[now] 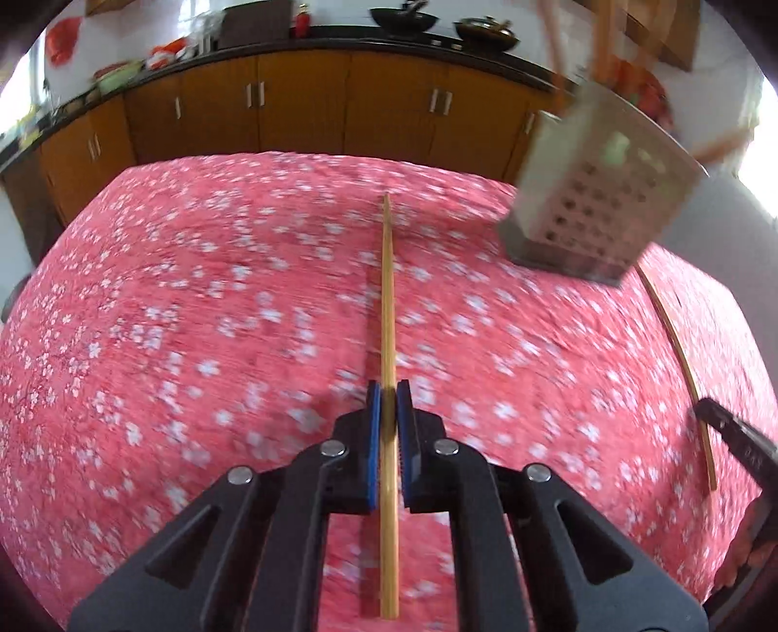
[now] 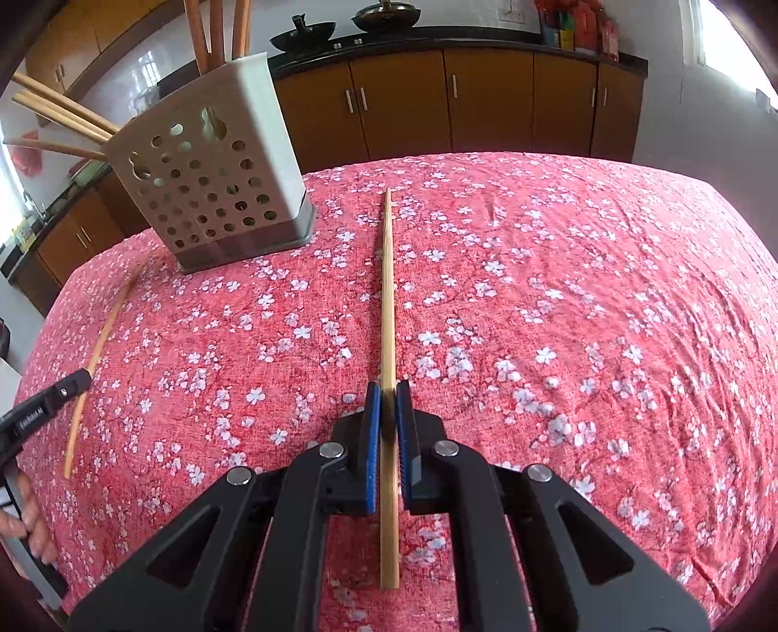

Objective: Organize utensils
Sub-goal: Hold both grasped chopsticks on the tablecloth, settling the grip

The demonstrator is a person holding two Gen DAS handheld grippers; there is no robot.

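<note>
A thin bamboo chopstick [image 1: 387,486] was held tight between the blue pads of the left tongs [image 1: 387,403]. A second chopstick [image 2: 388,486] was pinched the same way in the right tongs [image 2: 387,403]. Both tongs were squeezed almost fully shut, each on its own stick. In each view the stick ran straight away from the tongs, over the pink flowered cloth on the worktop [image 2: 583,340], and it could not be told whether the far tips rested on the cloth.

To do this step well, it seemed the sticks should be lifted slowly and kept straight, so they would not slip or swing. The thin ends would then need to be tipped up and aimed at the open top of the holder.

The chopsticks looked long, smooth and pale yellow, and got thinner toward the far end.

Farther away, the holder [image 2: 219,180] was seen near the far left corner of the worktop in the right view. It was a grey box with many round holes. More wooden utensils [image 2: 214,34] were already stood inside it. Brown cupboards [image 2: 486,102] were seen behind.
</note>
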